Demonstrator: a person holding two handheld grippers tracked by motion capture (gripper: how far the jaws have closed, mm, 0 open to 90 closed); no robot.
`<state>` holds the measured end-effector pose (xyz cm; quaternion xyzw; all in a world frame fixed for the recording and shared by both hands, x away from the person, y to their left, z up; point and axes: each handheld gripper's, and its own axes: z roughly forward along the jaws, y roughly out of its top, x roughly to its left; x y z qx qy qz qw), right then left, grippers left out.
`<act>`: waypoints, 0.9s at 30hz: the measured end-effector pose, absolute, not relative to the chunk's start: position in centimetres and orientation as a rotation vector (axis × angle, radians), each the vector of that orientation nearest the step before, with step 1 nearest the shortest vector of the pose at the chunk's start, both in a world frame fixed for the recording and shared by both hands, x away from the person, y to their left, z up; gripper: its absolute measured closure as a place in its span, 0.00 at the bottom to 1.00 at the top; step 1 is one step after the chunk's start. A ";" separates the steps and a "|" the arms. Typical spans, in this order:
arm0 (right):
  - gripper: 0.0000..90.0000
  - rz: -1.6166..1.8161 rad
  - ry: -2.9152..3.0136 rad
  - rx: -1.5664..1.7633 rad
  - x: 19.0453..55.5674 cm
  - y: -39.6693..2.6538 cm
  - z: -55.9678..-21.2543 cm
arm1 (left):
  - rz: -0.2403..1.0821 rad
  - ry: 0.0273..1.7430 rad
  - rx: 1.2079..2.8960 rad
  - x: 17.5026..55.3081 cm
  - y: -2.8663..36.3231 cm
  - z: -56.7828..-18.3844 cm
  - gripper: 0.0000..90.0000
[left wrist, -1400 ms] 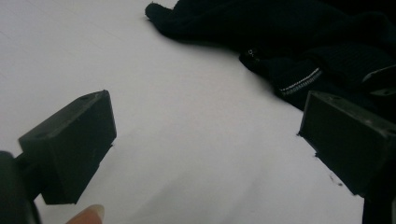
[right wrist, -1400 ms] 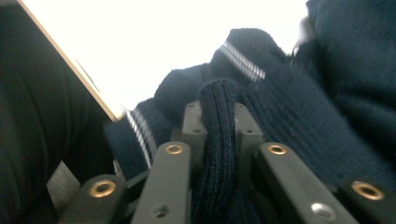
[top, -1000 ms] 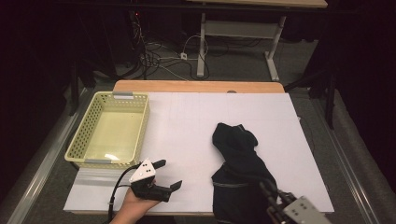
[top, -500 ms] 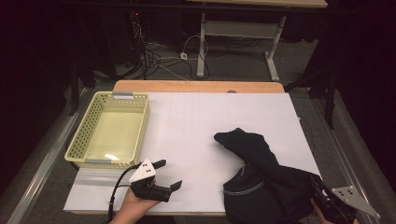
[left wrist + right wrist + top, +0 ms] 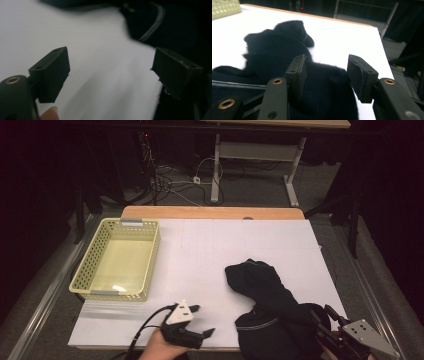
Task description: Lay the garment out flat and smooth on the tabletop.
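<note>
Your right gripper (image 5: 330, 325) sits at the table's near right corner, its jaws just opened partway; the crumpled black knit garment (image 5: 272, 312) lies between and under them, but the pads no longer press on it. That garment sprawls along the right half of the white table top (image 5: 210, 255), from the near edge up toward the middle, with a grey-stitched hem facing your left gripper (image 5: 202, 322). Your left gripper hovers over the near edge, jaws wide with nothing between them, though they have just narrowed slightly; bare white surface separates it from the garment. The empty pale yellow perforated plastic basket (image 5: 117, 262) stands at the left edge, well apart from both grippers.
</note>
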<state>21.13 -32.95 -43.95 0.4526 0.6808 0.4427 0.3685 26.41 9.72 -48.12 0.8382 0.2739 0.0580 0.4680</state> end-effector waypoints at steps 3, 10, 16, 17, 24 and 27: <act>0.56 1.157 1.755 1.127 20.8 -32.4 -43.5 | 0.009 0.649 2.084 26.2 5.0 -47.9 0.24; 0.58 1.217 1.839 1.024 20.3 -30.6 -43.5 | 0.004 0.614 2.194 27.3 -1.3 -48.0 0.38; 0.58 1.216 1.913 0.964 20.3 -28.8 -43.9 | 0.029 0.522 2.246 27.0 -2.4 -48.2 0.78; 0.58 1.216 1.913 0.964 20.3 -28.8 -43.9 | 0.029 0.522 2.246 27.0 -2.4 -48.2 0.81; 0.56 1.186 2.001 0.920 20.8 -27.3 -44.5 | 0.041 0.523 2.201 26.1 -1.6 -48.2 0.86; 0.47 1.156 2.039 0.864 21.4 -25.7 -44.7 | 0.038 0.520 2.187 26.0 -1.4 -48.3 0.86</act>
